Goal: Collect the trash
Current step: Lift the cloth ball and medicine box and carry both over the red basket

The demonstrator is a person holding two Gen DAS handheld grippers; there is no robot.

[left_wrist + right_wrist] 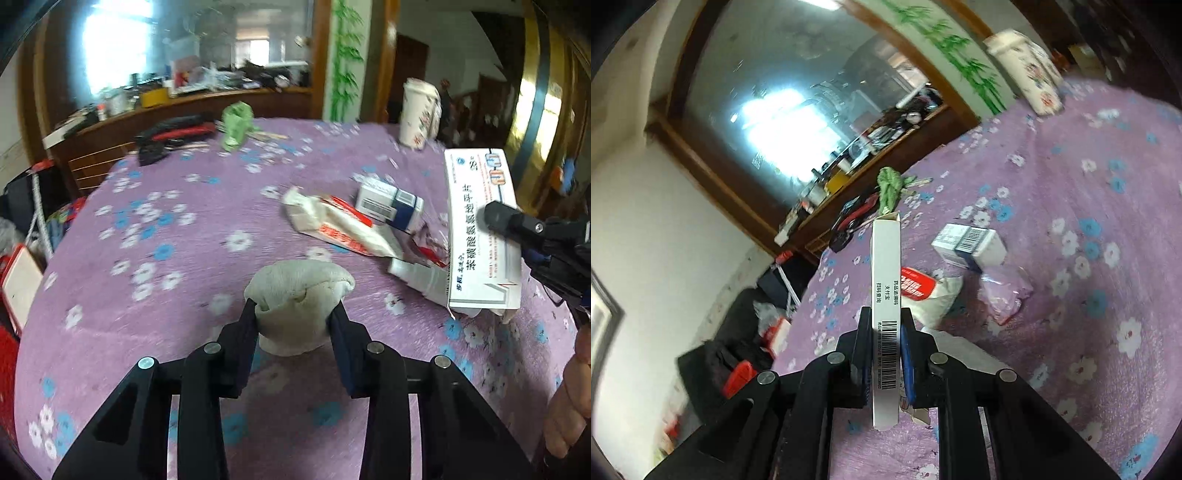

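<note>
A round table covered in a purple cloth (177,258) printed with white and blue flowers fills both views.

In the left wrist view, the left gripper (295,314) sits at bottom centre. Its two black fingers are closed narrowly on a crumpled, greyish-white wad of tissue or cloth (295,295), pads pressing into its sides. The wad rests on or just above the cloth, directly ahead of the fingers.

At the right edge of that view, the right gripper (495,218) holds a long, flat white medicine carton with blue Chinese lettering (480,236). The carton's long axis runs up and down the frame. In the right wrist view the same carton appears edge-on at centre, a barcode on its narrow side, clamped between nearly shut fingers and lifted clear of the table.

The remaining trash lies at centre right of the left wrist view, between the two grippers: a flattened white and red paper packet (332,225), a small white and dark blue box with a barcode (388,206), and a small white tube-like item (417,273) partly hidden behind the carton. The packet's long axis slants from upper left to lower right. These pieces look nearer the right gripper, but both grippers are already full.

A white floral cup (417,110) stands at the far upper right.
</note>
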